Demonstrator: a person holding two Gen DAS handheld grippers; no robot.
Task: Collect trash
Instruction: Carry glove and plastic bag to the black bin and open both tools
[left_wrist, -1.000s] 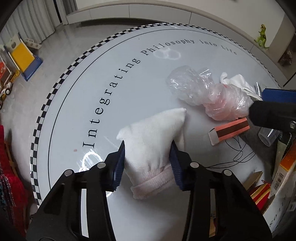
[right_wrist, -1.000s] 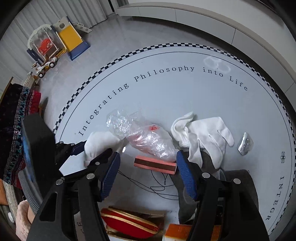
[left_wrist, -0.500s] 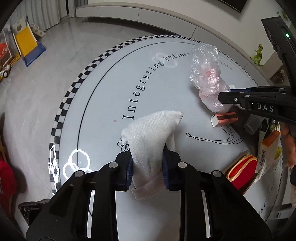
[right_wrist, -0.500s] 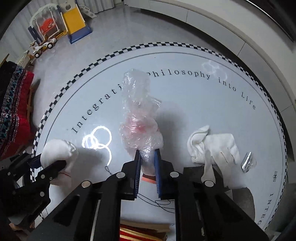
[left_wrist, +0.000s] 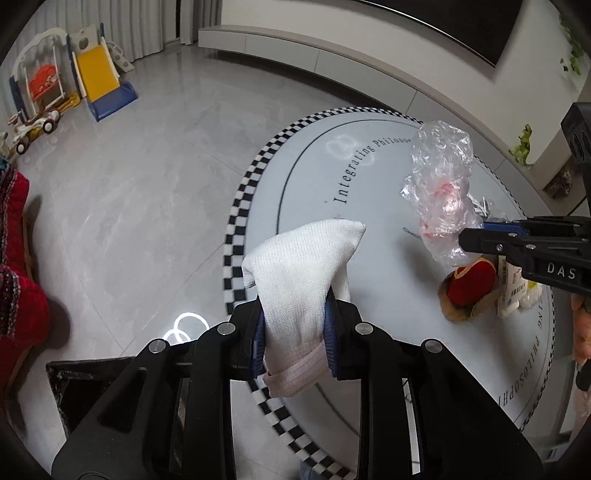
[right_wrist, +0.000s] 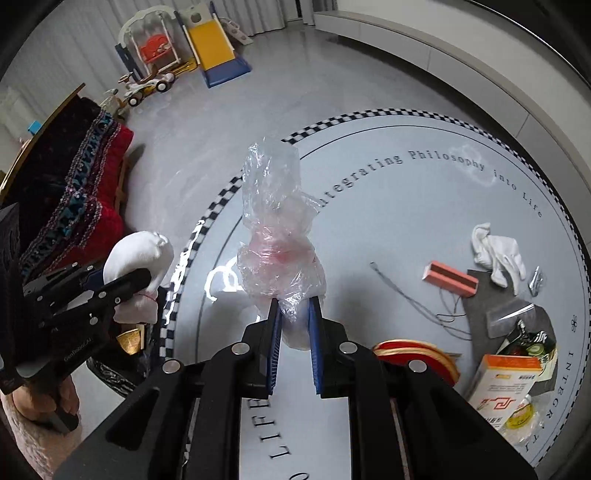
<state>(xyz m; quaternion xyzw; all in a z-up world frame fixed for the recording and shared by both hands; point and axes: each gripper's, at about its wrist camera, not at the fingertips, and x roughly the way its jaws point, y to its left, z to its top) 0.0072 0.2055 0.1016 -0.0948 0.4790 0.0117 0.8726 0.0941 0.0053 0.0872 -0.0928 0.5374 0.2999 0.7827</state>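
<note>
White knitted cloth, a sock-like bundle, is clamped between the blue pads of the left gripper, held up in the air over the checkered rim of the round grey table. The right gripper is closed on the lower end of a crumpled clear plastic bag, which stands upright above its 2 fingers; something pink shows inside the bag (what it is cannot be told). Both pieces of trash are lifted off the tabletop.

On the table, to the right, lie a white glove, a salmon-coloured block with a dark stripe, a thin looped black wire, a red and gold pouch and an orange and white carton. A dark bag-lined bin sits on the floor below the left gripper; its contents are not visible.
</note>
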